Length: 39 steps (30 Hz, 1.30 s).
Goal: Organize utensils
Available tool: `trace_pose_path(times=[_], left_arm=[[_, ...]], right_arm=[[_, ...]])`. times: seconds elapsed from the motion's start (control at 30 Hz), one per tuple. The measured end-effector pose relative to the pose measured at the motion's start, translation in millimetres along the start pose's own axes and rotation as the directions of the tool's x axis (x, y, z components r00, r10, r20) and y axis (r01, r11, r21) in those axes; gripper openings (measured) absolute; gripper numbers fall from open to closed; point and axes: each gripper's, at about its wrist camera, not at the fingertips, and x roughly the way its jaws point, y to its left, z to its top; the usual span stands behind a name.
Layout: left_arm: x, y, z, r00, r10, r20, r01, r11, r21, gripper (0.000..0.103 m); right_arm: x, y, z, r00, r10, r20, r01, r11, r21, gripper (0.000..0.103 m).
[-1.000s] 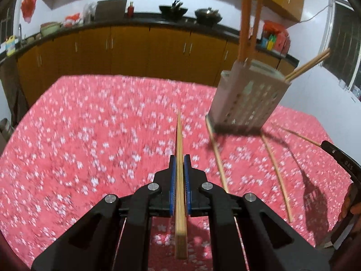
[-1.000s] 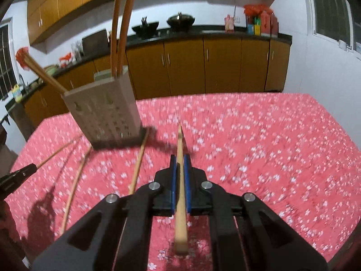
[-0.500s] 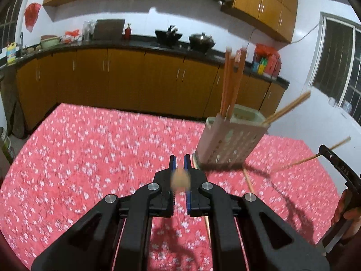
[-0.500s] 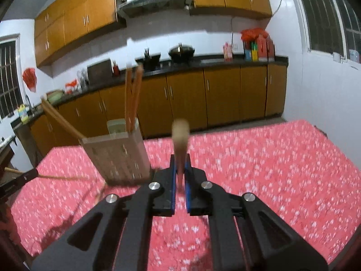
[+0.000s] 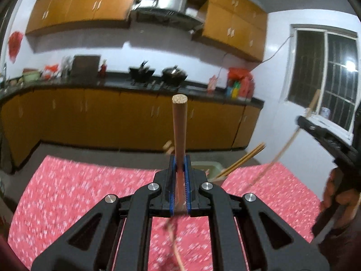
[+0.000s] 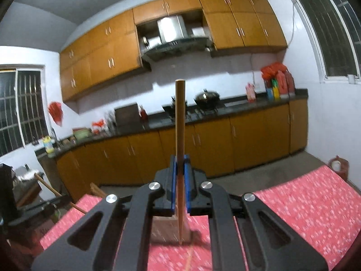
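Note:
My left gripper (image 5: 179, 166) is shut on a wooden chopstick (image 5: 179, 131) that stands nearly upright, blunt end up. Behind its fingers the rim of the pale utensil holder (image 5: 206, 164) shows, with two chopsticks (image 5: 244, 158) leaning out to the right. At the right edge the other gripper (image 5: 325, 135) carries a thin chopstick (image 5: 284, 151). In the right wrist view my right gripper (image 6: 179, 169) is shut on another chopstick (image 6: 180, 122), also upright, its thin tip pointing down over the holder (image 6: 167, 230), which the gripper body mostly hides.
A red flowered tablecloth (image 5: 79, 192) covers the table (image 6: 304, 203). Another chopstick (image 5: 176, 248) lies on the cloth under the left gripper. A hand (image 5: 338, 198) grips the right tool. Beyond the table stand wooden kitchen cabinets (image 5: 90, 117) and a dark counter with woks (image 6: 205, 97).
Both grippers have risen from the table and tilted up, each lifting its chopstick. The chopsticks swung from lying forward to standing upright. The holder dropped low in both views.

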Motion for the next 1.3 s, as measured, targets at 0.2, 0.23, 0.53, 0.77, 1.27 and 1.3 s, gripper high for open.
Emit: trace_pose_path(times=[0.2, 0.23, 0.53, 0.77, 1.27, 1.3], left_arm=[[10, -19, 30, 0.995, 0.005, 0.101, -0.005, 1.000, 0.002, 0.007], [15, -18, 33, 0.994, 0.011, 0.105, -0.009, 1.000, -0.012, 0.007], [42, -16, 35, 0.990, 0.066, 0.126, -0.061, 0.997, -0.047, 0.007], [81, -12, 13, 0.998, 0.069, 0.005, -0.068, 0.997, -0.047, 0.007], [48, -8, 14, 0.998, 0.023, 0.058, -0.016, 0.994, -0.111, 0.037], [44, -6, 14, 0.998, 0.021, 0.063, -0.014, 0.993, -0.116, 0.037]], right_arm=[[23, 23, 10, 0.995, 0.003, 0.097, 0.002, 0.999, -0.043, 0.008], [29, 24, 9, 0.994, -0.002, 0.106, 0.007, 0.999, -0.047, 0.008], [64, 26, -5, 0.997, -0.010, 0.073, 0.013, 0.999, -0.039, 0.008], [90, 28, -32, 0.999, -0.002, -0.045, 0.000, 0.998, -0.061, 0.008], [46, 24, -28, 0.999, 0.044, -0.017, -0.044, 0.999, -0.026, 0.027], [35, 22, -29, 0.999, 0.053, -0.011, -0.054, 0.998, -0.022, 0.027]])
